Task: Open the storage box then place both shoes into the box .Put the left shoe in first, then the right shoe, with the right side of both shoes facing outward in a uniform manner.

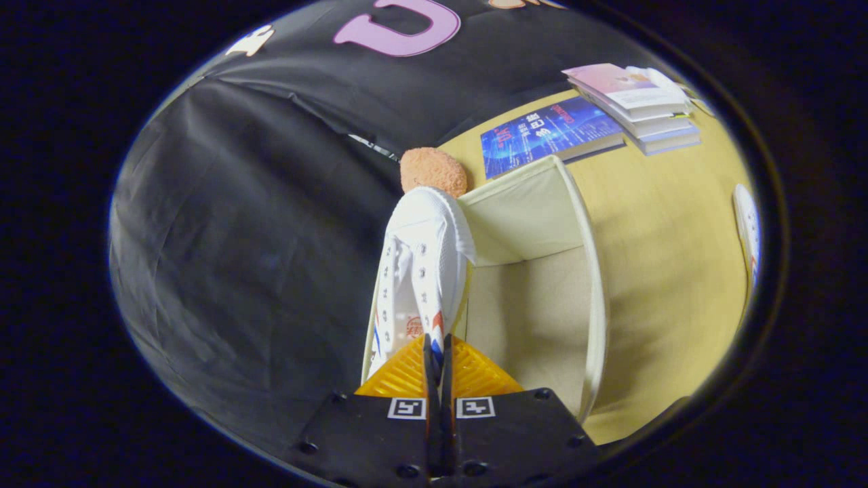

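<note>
One white shoe (pixel 424 271) pinched in my jaws over the open storage box (pixel 590 271); next, I lower it inside, right side outward.

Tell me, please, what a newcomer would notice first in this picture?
The white canvas shoe stands out first, pinched in the claw and held at the near wall of the open beige fabric storage box. Beyond it lie a fuzzy orange ball and a blue book.

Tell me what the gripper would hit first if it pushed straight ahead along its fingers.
The gripper is shut on the white shoe, so the shoe's toe leads. Straight ahead, it would probably meet the orange fuzzy object by the storage box rim; depth is unclear.
</note>
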Demonstrator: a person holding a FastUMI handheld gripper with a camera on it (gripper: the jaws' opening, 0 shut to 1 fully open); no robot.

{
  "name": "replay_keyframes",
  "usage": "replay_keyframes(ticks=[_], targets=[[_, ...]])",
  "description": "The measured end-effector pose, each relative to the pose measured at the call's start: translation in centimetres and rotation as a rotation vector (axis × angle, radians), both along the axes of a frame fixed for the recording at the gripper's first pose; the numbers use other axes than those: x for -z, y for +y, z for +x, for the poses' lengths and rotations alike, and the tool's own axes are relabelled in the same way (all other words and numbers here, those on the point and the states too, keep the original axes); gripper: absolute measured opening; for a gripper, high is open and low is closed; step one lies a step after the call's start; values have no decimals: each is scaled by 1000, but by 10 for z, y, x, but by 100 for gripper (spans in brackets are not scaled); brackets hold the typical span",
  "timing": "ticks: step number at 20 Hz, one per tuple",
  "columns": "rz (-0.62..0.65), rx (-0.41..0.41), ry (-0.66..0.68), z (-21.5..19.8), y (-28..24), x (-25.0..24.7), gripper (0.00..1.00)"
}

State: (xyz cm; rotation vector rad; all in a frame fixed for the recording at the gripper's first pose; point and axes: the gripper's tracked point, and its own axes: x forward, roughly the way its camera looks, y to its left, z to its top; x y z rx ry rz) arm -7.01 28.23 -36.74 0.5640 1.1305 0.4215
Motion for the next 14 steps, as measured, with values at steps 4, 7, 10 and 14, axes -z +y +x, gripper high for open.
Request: replay_keyframes(ticks=[4,7,10,14], targets=[[-8,3,-16,-11,0,-6,2],[-8,-2,-31,-19,2,-11,2],[-11,-18,-2,-22,6,-5,2],[-60,-16,54,-15,10,18,2]])
